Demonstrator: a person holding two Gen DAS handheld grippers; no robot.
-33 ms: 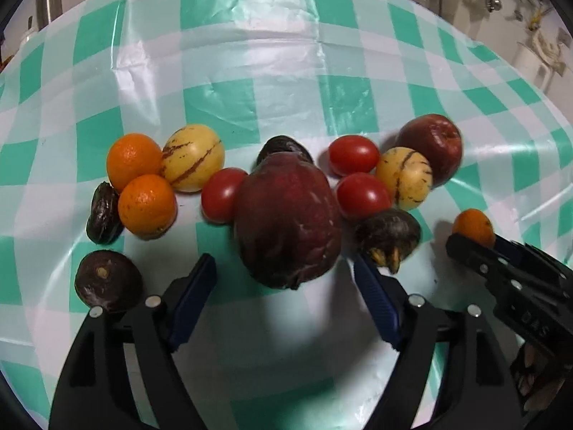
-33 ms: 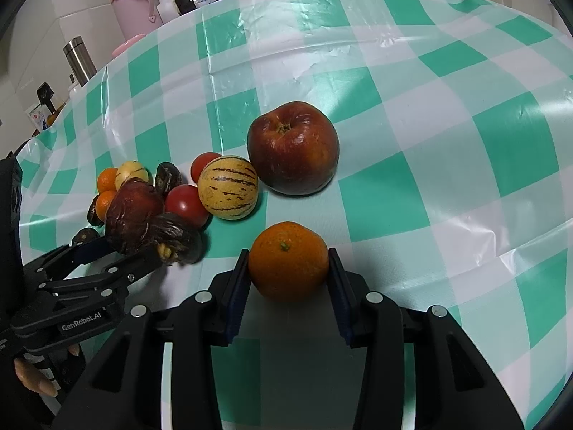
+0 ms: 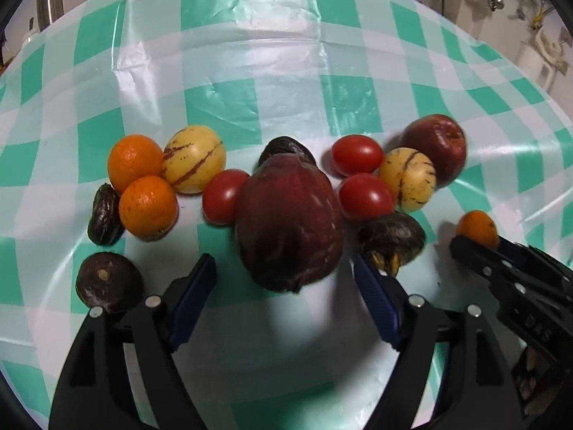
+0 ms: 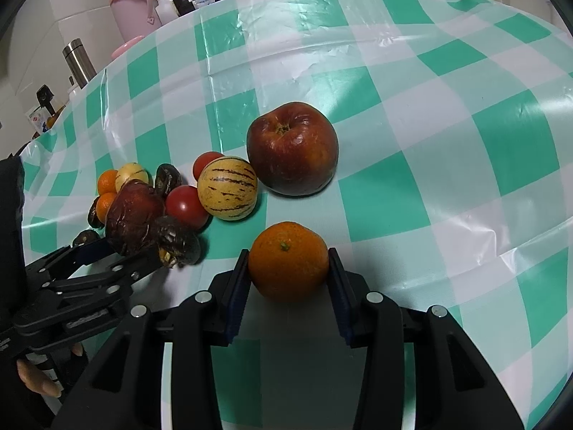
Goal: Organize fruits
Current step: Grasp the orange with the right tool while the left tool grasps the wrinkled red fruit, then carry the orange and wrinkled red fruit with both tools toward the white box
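Note:
My left gripper (image 3: 284, 279) is open, its blue pads on either side of the near end of a large dark red fruit (image 3: 290, 222) without touching it. Around it lie two oranges (image 3: 147, 204), two yellow striped melons (image 3: 193, 157), three tomatoes (image 3: 365, 195), a red apple (image 3: 435, 143) and several dark wrinkled fruits (image 3: 107, 279). My right gripper (image 4: 288, 272) is shut on an orange (image 4: 288, 259) resting on the checked cloth, in front of the apple (image 4: 292, 148). The left gripper also shows in the right wrist view (image 4: 118, 254).
The table carries a green and white checked plastic cloth (image 4: 412, 82). A pink jug (image 4: 130, 3), a spray bottle (image 4: 164, 0) and a steel flask (image 4: 78, 61) stand past its far left edge. The right gripper's body (image 3: 519, 286) sits at the left view's right side.

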